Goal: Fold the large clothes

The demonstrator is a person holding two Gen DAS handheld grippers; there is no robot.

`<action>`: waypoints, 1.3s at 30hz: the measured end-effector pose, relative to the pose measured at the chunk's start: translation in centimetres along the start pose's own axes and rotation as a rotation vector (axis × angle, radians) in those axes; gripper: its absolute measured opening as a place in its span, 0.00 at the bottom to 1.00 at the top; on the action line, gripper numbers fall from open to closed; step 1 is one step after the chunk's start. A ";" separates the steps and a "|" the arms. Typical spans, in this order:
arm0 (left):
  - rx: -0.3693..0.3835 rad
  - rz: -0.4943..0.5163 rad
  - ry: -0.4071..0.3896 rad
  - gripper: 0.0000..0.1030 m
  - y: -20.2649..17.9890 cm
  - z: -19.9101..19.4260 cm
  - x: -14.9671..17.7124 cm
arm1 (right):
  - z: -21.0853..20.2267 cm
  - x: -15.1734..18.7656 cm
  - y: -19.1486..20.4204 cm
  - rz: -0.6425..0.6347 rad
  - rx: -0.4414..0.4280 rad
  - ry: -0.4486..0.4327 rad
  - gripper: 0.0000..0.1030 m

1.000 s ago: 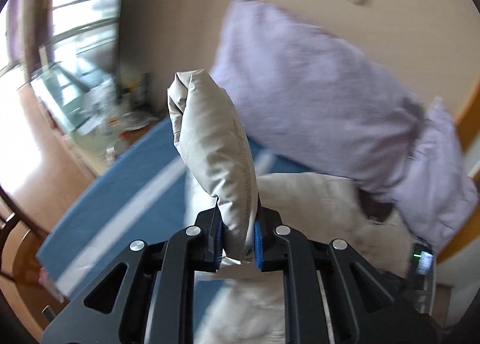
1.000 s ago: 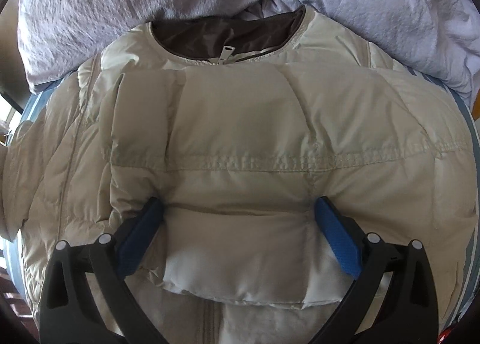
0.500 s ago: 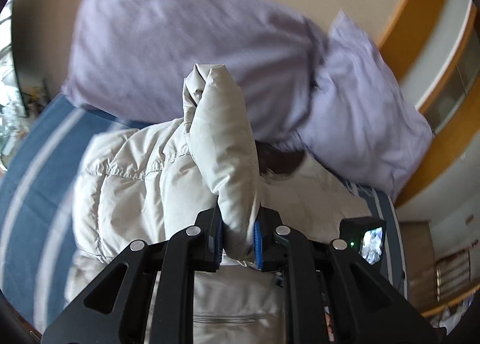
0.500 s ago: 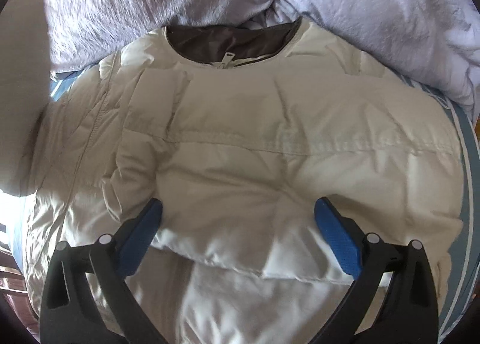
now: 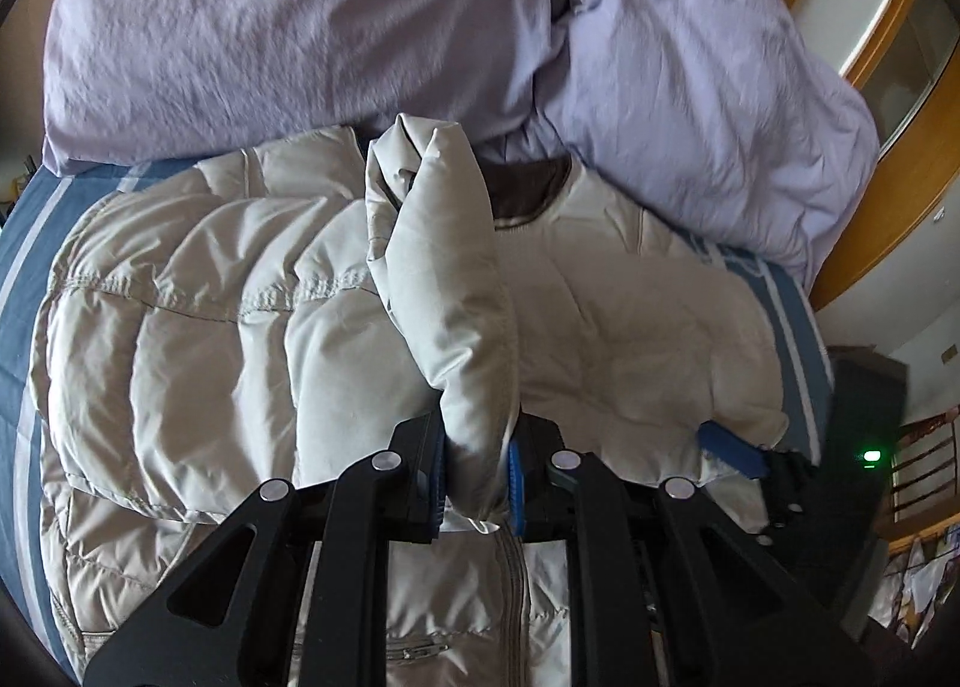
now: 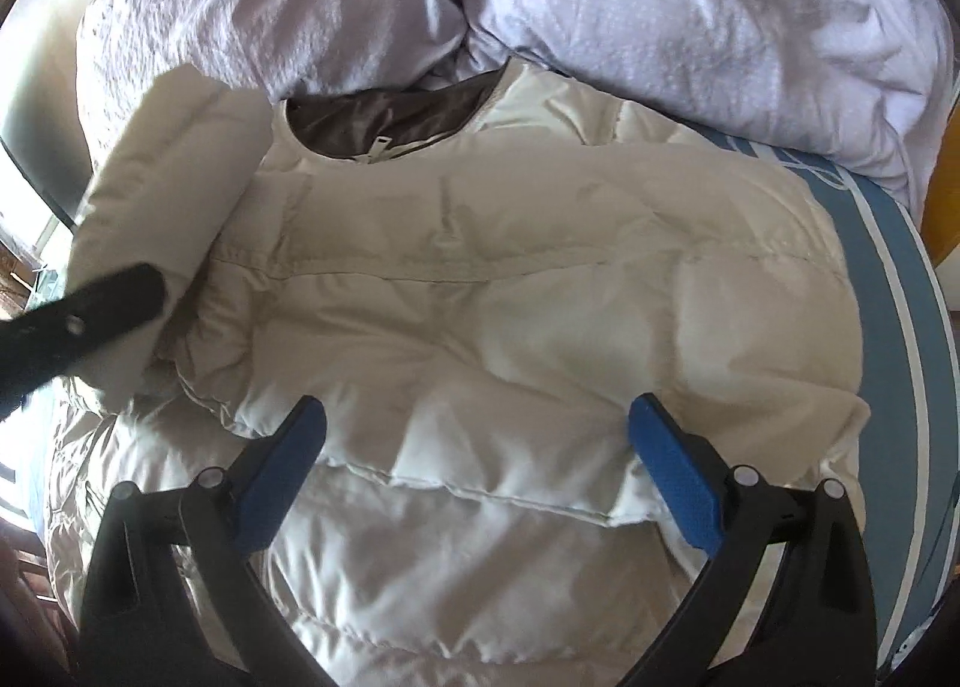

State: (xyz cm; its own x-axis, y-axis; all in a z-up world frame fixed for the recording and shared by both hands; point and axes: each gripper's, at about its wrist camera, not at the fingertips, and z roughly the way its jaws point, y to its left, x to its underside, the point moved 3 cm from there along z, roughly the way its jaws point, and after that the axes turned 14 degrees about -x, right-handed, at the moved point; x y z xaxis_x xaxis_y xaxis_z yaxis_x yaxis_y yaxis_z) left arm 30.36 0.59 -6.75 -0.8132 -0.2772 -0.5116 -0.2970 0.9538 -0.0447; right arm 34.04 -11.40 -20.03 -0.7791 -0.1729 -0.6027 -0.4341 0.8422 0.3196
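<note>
Through the left wrist camera we saw our left gripper (image 5: 477, 483) pinching a sleeve (image 5: 447, 291) of the cream puffer jacket (image 5: 198, 327), its blue pads pressed tight against the padded cloth on both sides, with the sleeve standing up from the jaws and its cuff folded over at the top. The jacket lay flat on the blue striped bedsheet (image 5: 18, 243), front side up, its brown-lined collar (image 5: 528, 195) towards two lilac pillows (image 5: 270, 21) at the head of the bed. The other sleeve was already folded across the chest, and near its lower right edge we saw one blue pad of our right gripper (image 5: 729, 450), just beside the cloth; whether it touched we could not tell. A wooden frame (image 5: 888, 159) curved along the right edge of that view. Through the right wrist camera our right gripper (image 6: 477, 453) stood spread wide, its two blue pads well apart over the lower edge of the folded sleeve, holding nothing between them. The jacket (image 6: 540, 291) filled most of this view, with its zip pull showing at the brown collar (image 6: 384, 117) below the pillows (image 6: 690, 9). At the left the raised sleeve (image 6: 174, 171) hung above the jacket's shoulder, and a black finger of the left gripper (image 6: 90, 315) crossed in front of it; the striped sheet (image 6: 888, 267) showed along the right
</note>
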 end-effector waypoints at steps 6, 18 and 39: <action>-0.037 0.057 0.031 0.18 -1.6 1.5 0.7 | -0.3 0.8 -0.3 -0.010 0.011 -0.007 0.98; -0.094 0.145 -0.070 0.63 -2.2 -1.3 1.7 | -2.2 1.3 -1.0 0.009 0.014 -0.050 0.98; -0.213 0.071 0.024 0.63 1.1 4.3 1.5 | -1.0 1.9 -3.5 0.058 0.073 -0.042 0.98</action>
State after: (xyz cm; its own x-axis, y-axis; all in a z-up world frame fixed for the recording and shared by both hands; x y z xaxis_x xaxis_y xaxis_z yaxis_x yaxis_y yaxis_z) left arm 30.98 1.74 -11.19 -0.8469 -0.2158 -0.4860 -0.3356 0.9259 0.1737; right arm 33.63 -15.18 -21.61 -0.7817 -0.1021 -0.6152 -0.3532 0.8855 0.3019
